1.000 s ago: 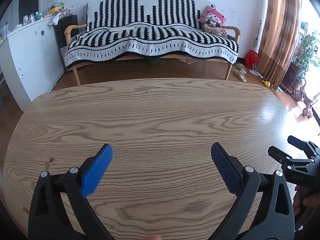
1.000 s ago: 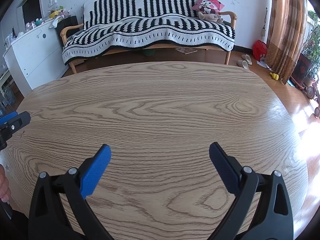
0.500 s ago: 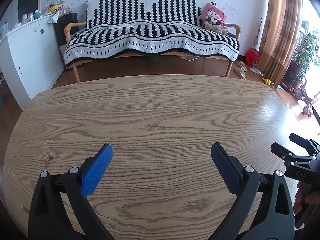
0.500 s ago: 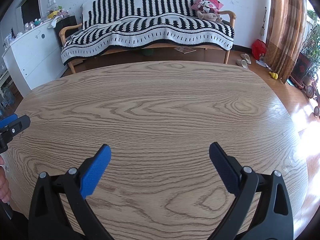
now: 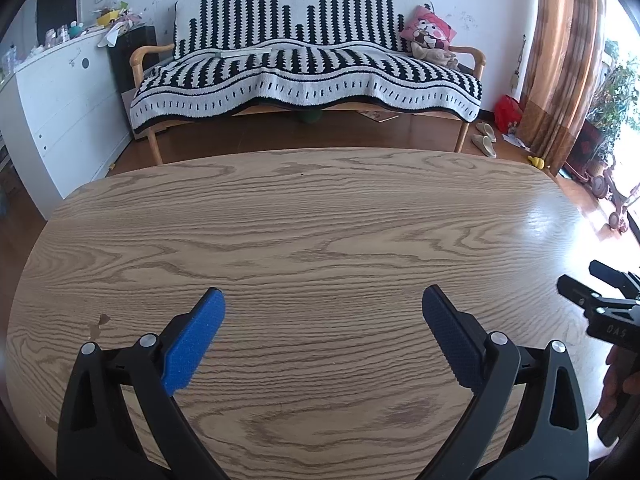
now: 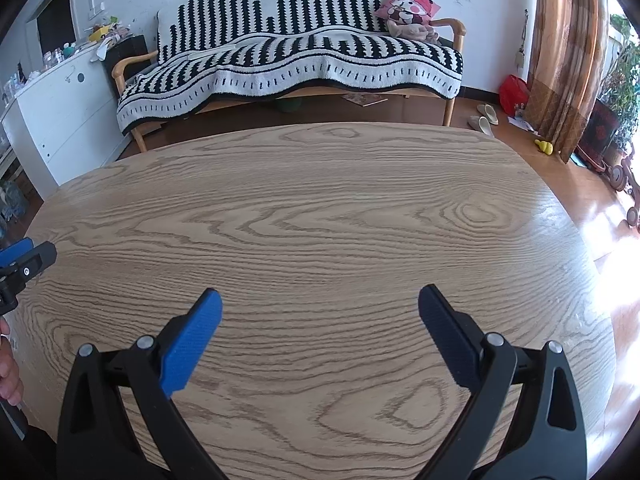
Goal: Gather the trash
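Left gripper: jaws spread wide, nothing between the 2 blue pads, held low over the near part of the wooden surface. Right gripper: jaws likewise spread wide and holding nothing, over the same surface. In the left wrist view the right gripper appears at the right edge with a hand on its grip; in the right wrist view the tip of the left gripper shows at the left edge, with part of a hand below it.

Surface: oval, light oak grain. A small chipped mark sits near its left edge beside the left gripper. No trash shows anywhere on the surface in either view; the task's thing cannot be located from these pictures.

Beyond the far edge: brown wooden floor, then a wooden-framed sofa under a black-and-white striped throw, a pink cushion at its right end. A white cabinet with clutter on top stands at left. At right, a pair of slippers, a red bag and a brown curtain.
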### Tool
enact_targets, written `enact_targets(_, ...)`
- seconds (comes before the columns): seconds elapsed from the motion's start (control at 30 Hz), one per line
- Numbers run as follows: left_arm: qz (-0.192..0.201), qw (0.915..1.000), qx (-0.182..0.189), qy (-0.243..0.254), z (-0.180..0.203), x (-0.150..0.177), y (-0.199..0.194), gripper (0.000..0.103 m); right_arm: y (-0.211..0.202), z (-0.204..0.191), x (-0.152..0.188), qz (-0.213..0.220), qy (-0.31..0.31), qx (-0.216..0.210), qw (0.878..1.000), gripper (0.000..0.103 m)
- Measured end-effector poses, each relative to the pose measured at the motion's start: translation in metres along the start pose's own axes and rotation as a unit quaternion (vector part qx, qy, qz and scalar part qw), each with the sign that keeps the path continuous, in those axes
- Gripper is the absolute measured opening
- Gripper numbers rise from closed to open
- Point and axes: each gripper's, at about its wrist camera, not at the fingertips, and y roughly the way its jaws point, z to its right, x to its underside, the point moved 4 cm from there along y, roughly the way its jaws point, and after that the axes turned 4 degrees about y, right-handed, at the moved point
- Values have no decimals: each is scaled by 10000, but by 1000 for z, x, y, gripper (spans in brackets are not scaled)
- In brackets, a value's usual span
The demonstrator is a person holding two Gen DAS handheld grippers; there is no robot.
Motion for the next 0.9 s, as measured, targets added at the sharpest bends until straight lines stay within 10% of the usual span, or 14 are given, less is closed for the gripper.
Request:
enact_targets(0.53,-575,9847,-1238,-1080,-162,27,67,96,56,172,-1,-217,1570,1340,9782,96)
enact_targets(0.9,-824,9787,-1351,-1310,-200,44,84,97,75,182,5,-214,1467,1440,9784,96)
